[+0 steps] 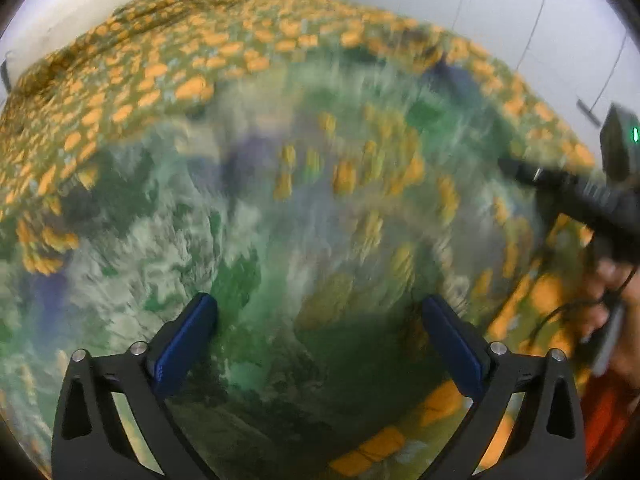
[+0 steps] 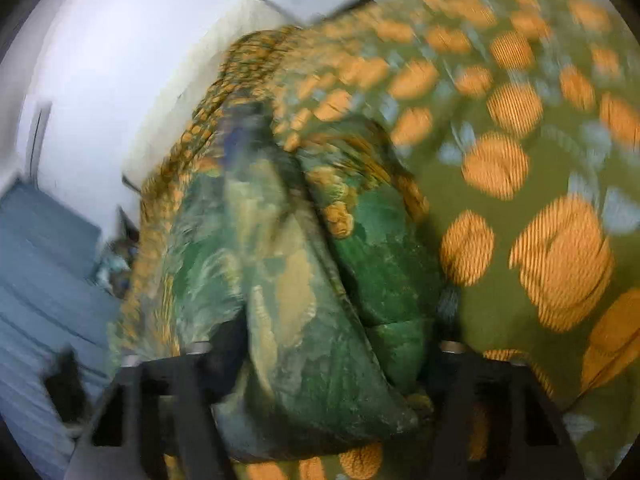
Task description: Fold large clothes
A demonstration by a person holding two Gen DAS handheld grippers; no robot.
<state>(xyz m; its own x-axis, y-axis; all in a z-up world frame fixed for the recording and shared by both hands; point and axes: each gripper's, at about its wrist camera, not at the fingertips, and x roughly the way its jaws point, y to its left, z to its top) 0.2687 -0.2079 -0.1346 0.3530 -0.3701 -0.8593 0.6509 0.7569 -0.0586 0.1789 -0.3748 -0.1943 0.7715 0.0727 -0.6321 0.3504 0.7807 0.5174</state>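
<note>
Left gripper (image 1: 318,344): blue-padded fingers (image 1: 186,344) spread wide, nothing between them, hovering over the green patterned garment (image 1: 280,208), heavily blurred. Right gripper (image 2: 324,344): fingers set apart with a thick bunch of that green garment (image 2: 312,300) filling the gap between them; blur hides whether the pads actually press it, can't tell. Garment lies on an olive bedsheet with orange circles (image 1: 160,64), same sheet in right view (image 2: 520,160). Right gripper's body (image 1: 592,192) shows at left view's edge. White wall (image 2: 120,80) behind. No readable writing, no containers seen.

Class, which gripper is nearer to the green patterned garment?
Right. The right gripper has the green garment bunched between its fingers; the left gripper hangs open above it.
</note>
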